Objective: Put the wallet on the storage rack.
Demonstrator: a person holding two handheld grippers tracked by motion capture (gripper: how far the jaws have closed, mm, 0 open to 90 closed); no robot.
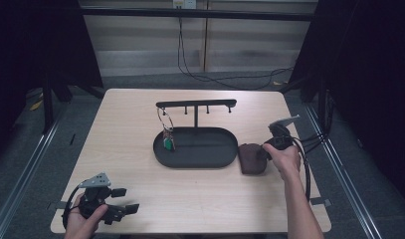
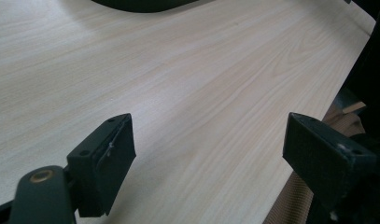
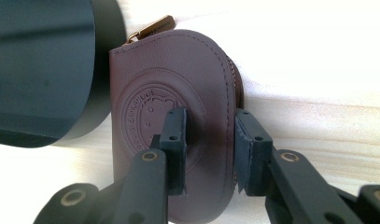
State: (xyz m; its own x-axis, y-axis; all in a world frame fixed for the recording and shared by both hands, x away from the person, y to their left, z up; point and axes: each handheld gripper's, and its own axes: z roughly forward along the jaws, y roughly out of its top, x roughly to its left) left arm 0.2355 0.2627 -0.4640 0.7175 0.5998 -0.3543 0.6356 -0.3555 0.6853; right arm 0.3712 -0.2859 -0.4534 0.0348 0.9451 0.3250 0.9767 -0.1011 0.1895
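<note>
Light wood-grain table (image 1: 140,164) w/ rounded corners, standing on grey carpeted floor (image 1: 36,149); pale panelled wall (image 1: 150,45) at the back, black cable (image 1: 190,69) hanging down it and trailing across the floor, dark curtains either side. Landmark: black oval tray (image 1: 210,149) at table centre, w/ a T-shaped hook rack (image 1: 196,103) rising from it; key ring w/ green tag (image 1: 167,142) hangs from the rack's left end, over the tray's left part. Brown leather zip pouch (image 1: 252,158) lies flat on the table just beside the tray's right end, embossed round seal up, brass zip pull toward the tray. Right gripper (image 3: 208,144) sits over the pouch, approx. half shut, one jaw on the seal, the other at the zip edge; cannot tell whether pads actually pinch it. Left gripper (image 1: 123,199) rests well apart from the tray, near the table's front-left corner, jaws spread wide, nothing between them but bare wood.
</note>
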